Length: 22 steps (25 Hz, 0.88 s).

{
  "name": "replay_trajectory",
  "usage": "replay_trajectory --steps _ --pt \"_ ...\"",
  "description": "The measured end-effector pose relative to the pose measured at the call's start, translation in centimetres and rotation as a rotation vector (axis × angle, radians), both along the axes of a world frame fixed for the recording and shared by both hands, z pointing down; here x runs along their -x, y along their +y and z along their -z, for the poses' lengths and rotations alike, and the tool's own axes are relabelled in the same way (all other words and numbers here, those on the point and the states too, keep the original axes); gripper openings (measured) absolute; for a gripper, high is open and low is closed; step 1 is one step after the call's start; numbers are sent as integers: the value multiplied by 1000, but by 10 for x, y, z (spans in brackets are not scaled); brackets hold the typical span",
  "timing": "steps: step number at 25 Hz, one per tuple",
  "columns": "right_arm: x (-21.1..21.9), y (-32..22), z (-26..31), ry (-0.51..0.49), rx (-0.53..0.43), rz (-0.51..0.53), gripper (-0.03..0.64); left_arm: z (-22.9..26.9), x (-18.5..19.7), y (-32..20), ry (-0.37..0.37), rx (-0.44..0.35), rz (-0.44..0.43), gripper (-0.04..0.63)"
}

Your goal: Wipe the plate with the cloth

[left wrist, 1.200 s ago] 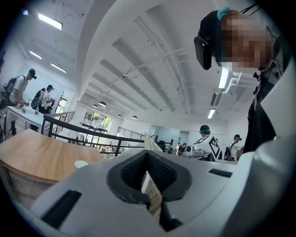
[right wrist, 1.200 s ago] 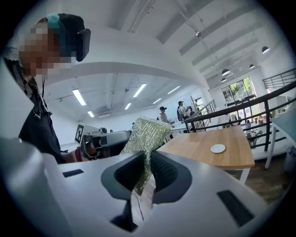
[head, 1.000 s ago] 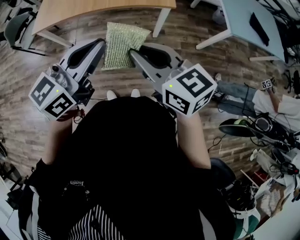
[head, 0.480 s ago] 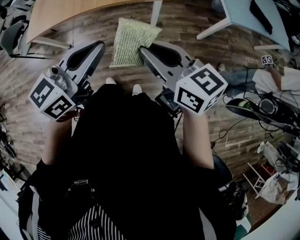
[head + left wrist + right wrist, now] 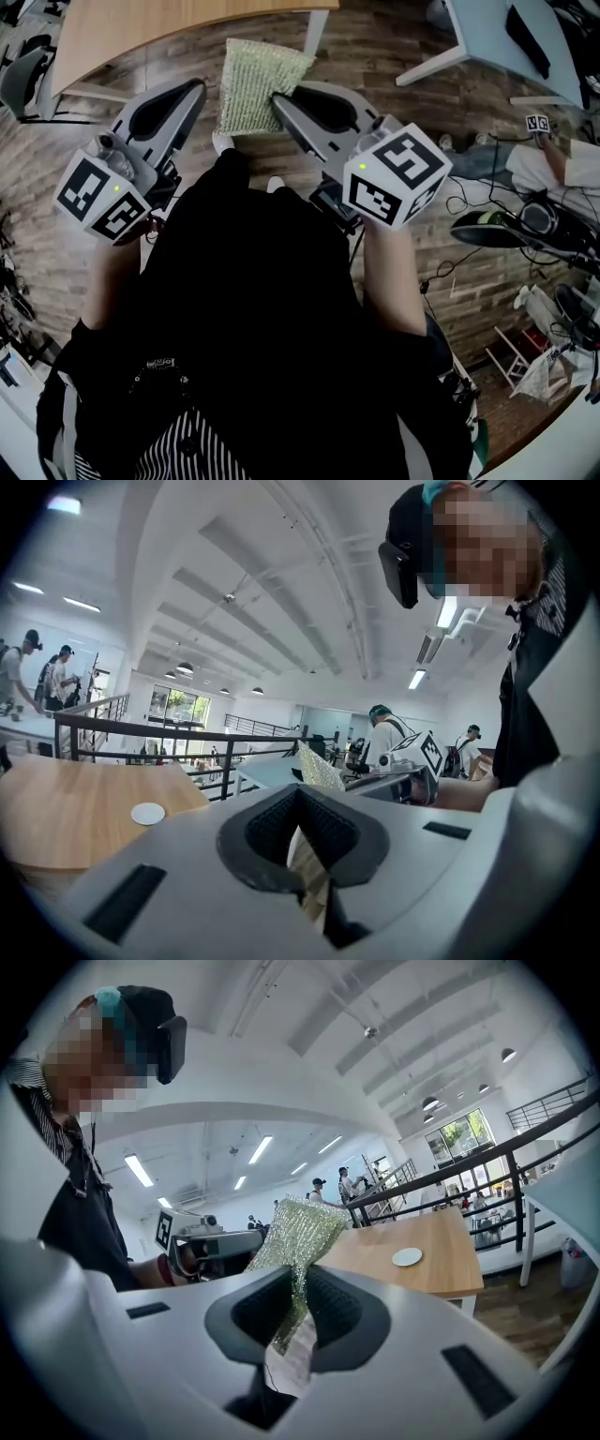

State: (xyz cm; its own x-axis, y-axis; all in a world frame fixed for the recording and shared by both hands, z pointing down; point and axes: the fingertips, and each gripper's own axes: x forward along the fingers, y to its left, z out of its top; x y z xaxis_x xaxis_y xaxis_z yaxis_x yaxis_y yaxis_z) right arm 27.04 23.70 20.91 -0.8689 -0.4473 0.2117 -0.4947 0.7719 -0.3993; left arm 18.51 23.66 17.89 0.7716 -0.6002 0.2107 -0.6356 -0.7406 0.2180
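- Compared with one second earlier, the right claw (image 5: 277,97) and its marker cube sit farther right in the head view. One pale shoe (image 5: 221,142) now shows farther forward, which we read as a step toward the bench.
- Right claw: shut on one corner of the green open-mesh cloth (image 5: 253,84), which fans out free beyond the tips.
- Left claw (image 5: 195,89): drawn almost together, leaving only a narrow slit with nothing in it.
- The small round white plate (image 5: 407,1256) lies flat on the light wooden bench (image 5: 141,23), well apart from both claws. It appears only in the two gripper views, and wiping has not begun.
- Step in hand, as we judge it: carrying the cloth to the plate.
  - We would keep the pinch firm and lower the claw so that the free, spread part of the cloth meets the plate, not the hard tips.
  - A light plate may slide under the stroke, so we might use the empty left claw to steady its rim.
- Edges and room:
  - Bare wood surrounds the plate, so strokes have space on every side.
  - The bench edge and its white leg (image 5: 314,33) stand just ahead of the claws.
  - Open plank floor (image 5: 375,84) lies ahead of the person, up to the bench.
  - The grey-blue table (image 5: 487,37) and the floor cables (image 5: 525,234) lie off to the right, clear of the path.
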Motion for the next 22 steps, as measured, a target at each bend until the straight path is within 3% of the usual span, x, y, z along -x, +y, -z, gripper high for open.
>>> replay_trajectory --steps 11,16,22 --pt "79 -1 -15 51 20 -54 43 -20 69 -10 78 13 -80 -6" --pt "130 26 -17 82 15 -73 43 -22 114 12 116 -6 -113 -6" --pt "178 -80 -13 124 13 -100 43 -20 167 -95 147 -16 -131 -6"
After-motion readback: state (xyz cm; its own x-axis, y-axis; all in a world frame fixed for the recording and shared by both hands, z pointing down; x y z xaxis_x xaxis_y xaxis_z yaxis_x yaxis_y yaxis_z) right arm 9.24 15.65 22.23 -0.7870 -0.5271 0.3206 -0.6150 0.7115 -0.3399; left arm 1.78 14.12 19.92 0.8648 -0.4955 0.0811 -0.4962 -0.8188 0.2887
